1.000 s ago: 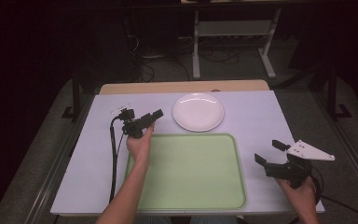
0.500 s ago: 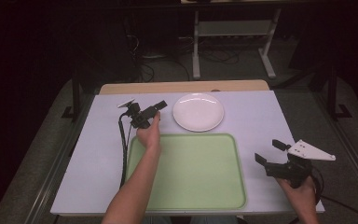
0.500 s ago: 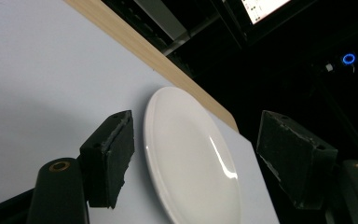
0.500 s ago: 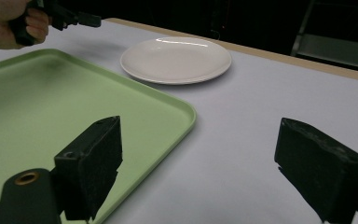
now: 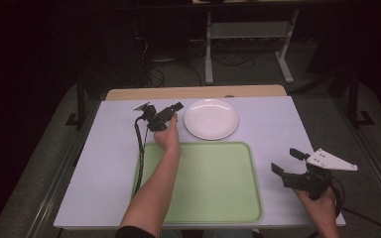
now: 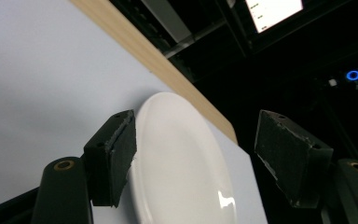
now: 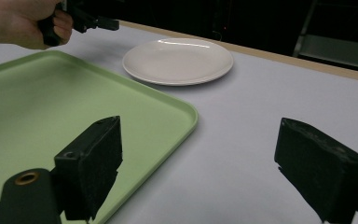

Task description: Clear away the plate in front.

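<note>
The left hand-held gripper [image 5: 177, 107] hovers just left of the white plate [image 5: 211, 119], its jaws wide but just now closing slightly, nothing gripped. The green tray [image 5: 218, 183] lies nearer the person. Far right, the right hand-held gripper [image 5: 285, 162] hangs wide and empty over the tabletop [image 5: 99, 163].

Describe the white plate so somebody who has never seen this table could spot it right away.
Start at the white table and find the green tray near its front edge. Just beyond the tray's far rim, near the wooden strip along the back, lies the plate. It is round, plain white and empty, the one dish there, just right of the left gripper.
</note>
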